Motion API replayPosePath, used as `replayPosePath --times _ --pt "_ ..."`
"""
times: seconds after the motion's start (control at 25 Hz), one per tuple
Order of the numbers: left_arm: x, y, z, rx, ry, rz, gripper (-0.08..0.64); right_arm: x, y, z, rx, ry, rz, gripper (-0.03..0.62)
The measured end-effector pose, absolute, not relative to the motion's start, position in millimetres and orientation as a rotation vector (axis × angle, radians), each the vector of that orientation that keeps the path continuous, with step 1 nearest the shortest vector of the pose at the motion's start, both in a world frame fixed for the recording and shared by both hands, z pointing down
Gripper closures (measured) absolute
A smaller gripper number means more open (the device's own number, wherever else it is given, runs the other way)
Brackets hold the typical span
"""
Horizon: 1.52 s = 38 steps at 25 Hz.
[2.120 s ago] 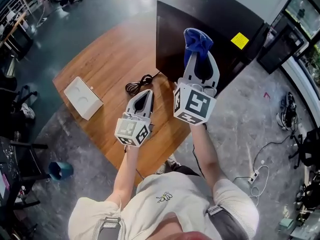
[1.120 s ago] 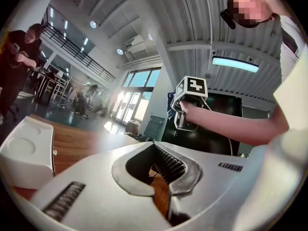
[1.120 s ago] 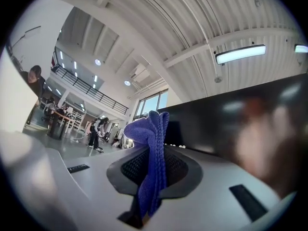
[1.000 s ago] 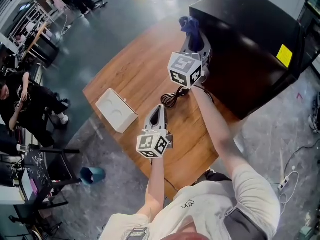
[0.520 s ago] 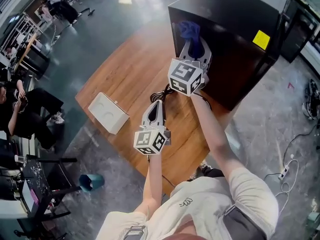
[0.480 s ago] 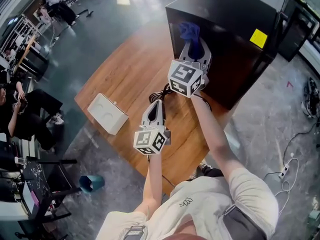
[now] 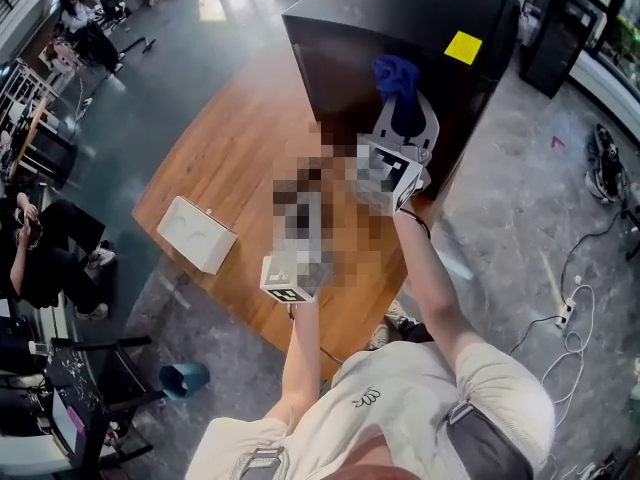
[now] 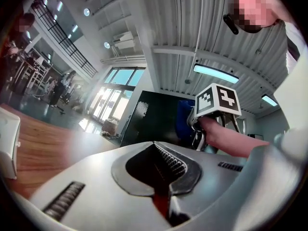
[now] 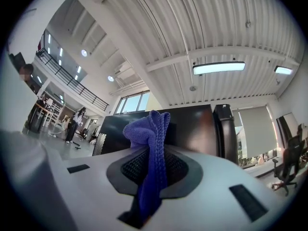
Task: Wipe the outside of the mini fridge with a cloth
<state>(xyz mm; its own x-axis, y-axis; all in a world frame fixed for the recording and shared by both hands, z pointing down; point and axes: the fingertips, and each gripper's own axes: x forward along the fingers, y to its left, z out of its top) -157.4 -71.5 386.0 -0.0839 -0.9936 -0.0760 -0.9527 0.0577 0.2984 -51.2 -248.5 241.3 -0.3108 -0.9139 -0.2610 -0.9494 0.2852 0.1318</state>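
Observation:
The black mini fridge (image 7: 400, 18) stands at the far end of the wooden table (image 7: 230, 158), with a yellow sticker (image 7: 463, 46) on its top. My right gripper (image 7: 404, 116) is raised against the fridge's dark side face, shut on a blue cloth (image 7: 397, 76). In the right gripper view the cloth (image 9: 150, 129) bunches out between the jaws, with the fridge (image 9: 197, 124) right behind it. My left gripper (image 8: 155, 144) is shut with nothing in it and hangs lower over the table. Its marker cube (image 7: 288, 276) shows in the head view.
A white box (image 7: 195, 233) sits near the table's left edge. On the floor are a teal bin (image 7: 185, 376) at the lower left and cables (image 7: 570, 318) at the right. People sit at desks at the far left (image 7: 40, 258).
My right gripper has carried the blue cloth rightward across the fridge's side face, away from its left edge. The left gripper stays shut and low over the table.

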Motion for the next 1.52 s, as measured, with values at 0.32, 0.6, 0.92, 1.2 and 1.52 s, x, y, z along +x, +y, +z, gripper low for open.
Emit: replayPosePath --times 0.32,0.6,0.92,1.2,1.52 --pt "-133 -79 373 2.094 -2.121 -0.437 0.555 5 -238 238 -1.846 2.339 0.447 0.531" --pt "-119 -87 376 2.119 -2.083 -0.425 0.555 44 -234 238 -1.913 2.296 0.487 0.531" --pt "-109 -90 369 2.148 -2.052 -0.447 0.555 84 -233 239 -1.986 2.243 0.469 0.531" --pt "-104 -92 366 2.159 -2.03 -0.48 0.555 104 -235 244 -2.021 2.222 0.417 0.531" --pt "-120 -91 373 2.106 -2.094 -0.46 0.555 45 -200 239 -1.744 2.349 0.39 0.531"
